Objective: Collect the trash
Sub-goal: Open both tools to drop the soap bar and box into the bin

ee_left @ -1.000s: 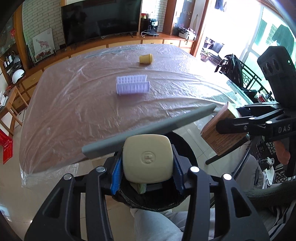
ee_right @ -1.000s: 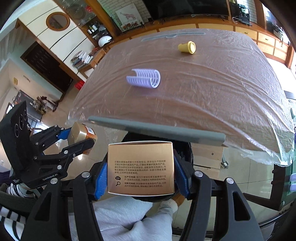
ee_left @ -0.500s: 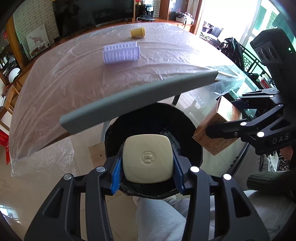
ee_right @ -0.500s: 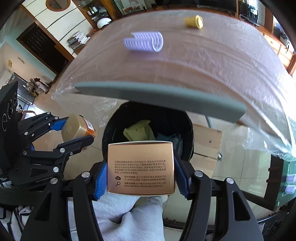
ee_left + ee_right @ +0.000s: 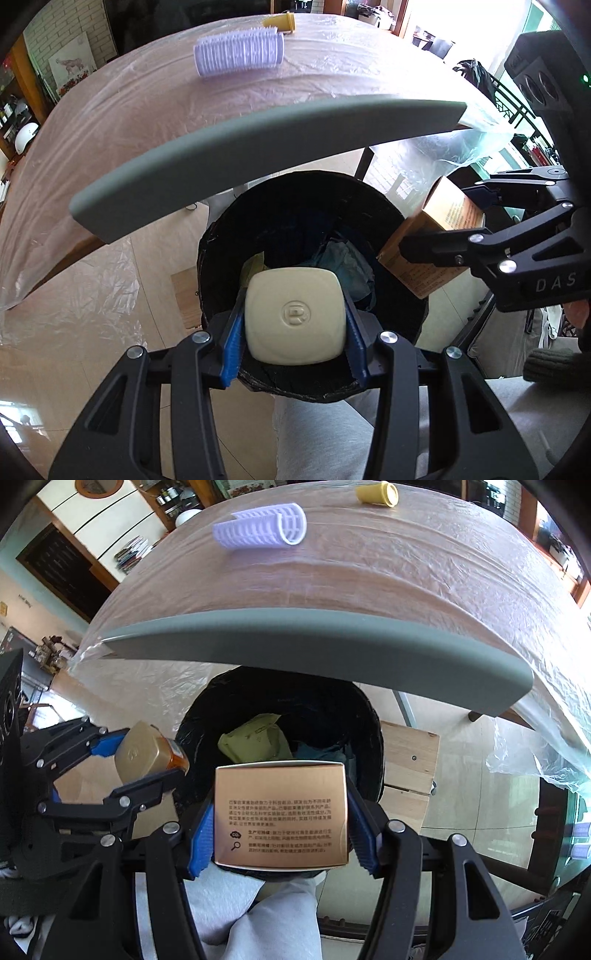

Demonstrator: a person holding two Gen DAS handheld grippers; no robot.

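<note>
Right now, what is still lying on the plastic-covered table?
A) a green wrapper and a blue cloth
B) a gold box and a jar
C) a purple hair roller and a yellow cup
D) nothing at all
C: the purple hair roller and the yellow cup lie on the table, while the gold box is clamped in the right gripper above the bin.

Glossy tile floor (image 5: 110,295), brick wall (image 5: 62,40), bright window (image 5: 461,29)
</note>
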